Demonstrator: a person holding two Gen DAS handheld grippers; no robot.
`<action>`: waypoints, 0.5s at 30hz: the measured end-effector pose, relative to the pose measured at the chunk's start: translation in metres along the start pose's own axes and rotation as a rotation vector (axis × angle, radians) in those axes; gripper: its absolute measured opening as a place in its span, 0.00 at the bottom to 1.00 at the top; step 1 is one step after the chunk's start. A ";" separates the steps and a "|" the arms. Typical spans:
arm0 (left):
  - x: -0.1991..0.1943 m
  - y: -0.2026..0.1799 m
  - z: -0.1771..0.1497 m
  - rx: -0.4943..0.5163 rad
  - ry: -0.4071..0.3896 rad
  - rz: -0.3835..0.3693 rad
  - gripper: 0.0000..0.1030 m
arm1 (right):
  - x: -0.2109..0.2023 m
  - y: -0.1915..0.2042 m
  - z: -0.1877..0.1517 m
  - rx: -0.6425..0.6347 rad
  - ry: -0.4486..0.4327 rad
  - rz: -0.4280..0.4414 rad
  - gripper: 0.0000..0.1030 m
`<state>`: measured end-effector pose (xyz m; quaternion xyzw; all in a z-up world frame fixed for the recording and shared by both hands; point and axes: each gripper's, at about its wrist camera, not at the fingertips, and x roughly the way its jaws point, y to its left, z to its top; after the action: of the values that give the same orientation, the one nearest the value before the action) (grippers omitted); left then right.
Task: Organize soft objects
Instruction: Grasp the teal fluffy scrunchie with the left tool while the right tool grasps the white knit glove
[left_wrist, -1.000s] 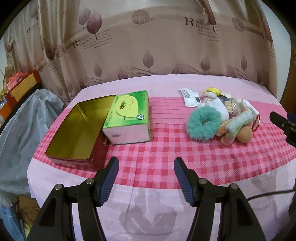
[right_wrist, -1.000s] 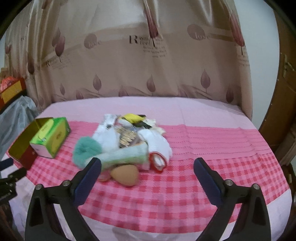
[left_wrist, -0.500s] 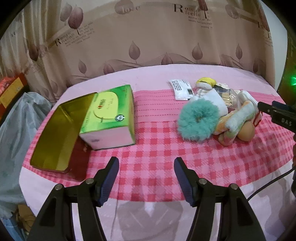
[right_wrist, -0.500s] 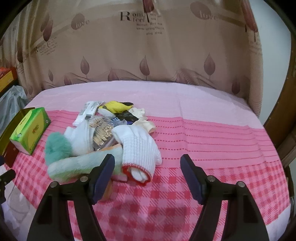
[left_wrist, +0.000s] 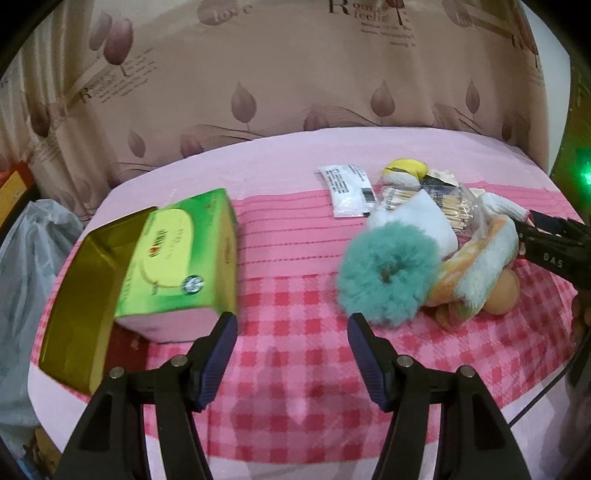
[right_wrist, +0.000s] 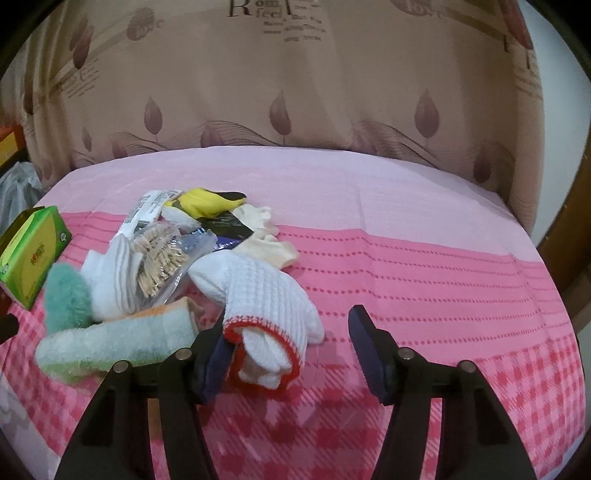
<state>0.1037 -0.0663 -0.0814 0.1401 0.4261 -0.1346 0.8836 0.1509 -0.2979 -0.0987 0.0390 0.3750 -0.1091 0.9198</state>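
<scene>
Both grippers came down and closer since prior frames. My right gripper (right_wrist: 288, 350) has just been closing its jaws, now about half-wide, the white glove (right_wrist: 266, 306) cuff between them; left pad at the cuff, firm grip not confirmed. My left gripper (left_wrist: 290, 354) jaws wide, nothing held, over checked tabletop (left_wrist: 295, 295) btwn tissue box (left_wrist: 181, 266) and teal scrunchie (left_wrist: 384, 273). Glove lies at right edge of soft pile.

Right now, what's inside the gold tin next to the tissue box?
The gold tin shows bare gold walls and floor, nothing visible inside. The green tissue box beside it hides its right inner edge.
</scene>
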 end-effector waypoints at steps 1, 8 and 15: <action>0.004 -0.001 0.001 0.000 0.006 -0.004 0.62 | 0.002 0.002 0.000 -0.010 -0.006 0.009 0.47; 0.023 -0.006 0.007 -0.012 0.036 -0.043 0.62 | 0.003 0.003 -0.002 -0.004 -0.026 0.038 0.21; 0.030 -0.011 0.012 0.001 0.045 -0.102 0.62 | 0.000 -0.019 -0.010 0.054 -0.035 -0.060 0.20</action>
<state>0.1262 -0.0841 -0.0992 0.1219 0.4522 -0.1765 0.8658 0.1401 -0.3152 -0.1055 0.0507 0.3568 -0.1475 0.9211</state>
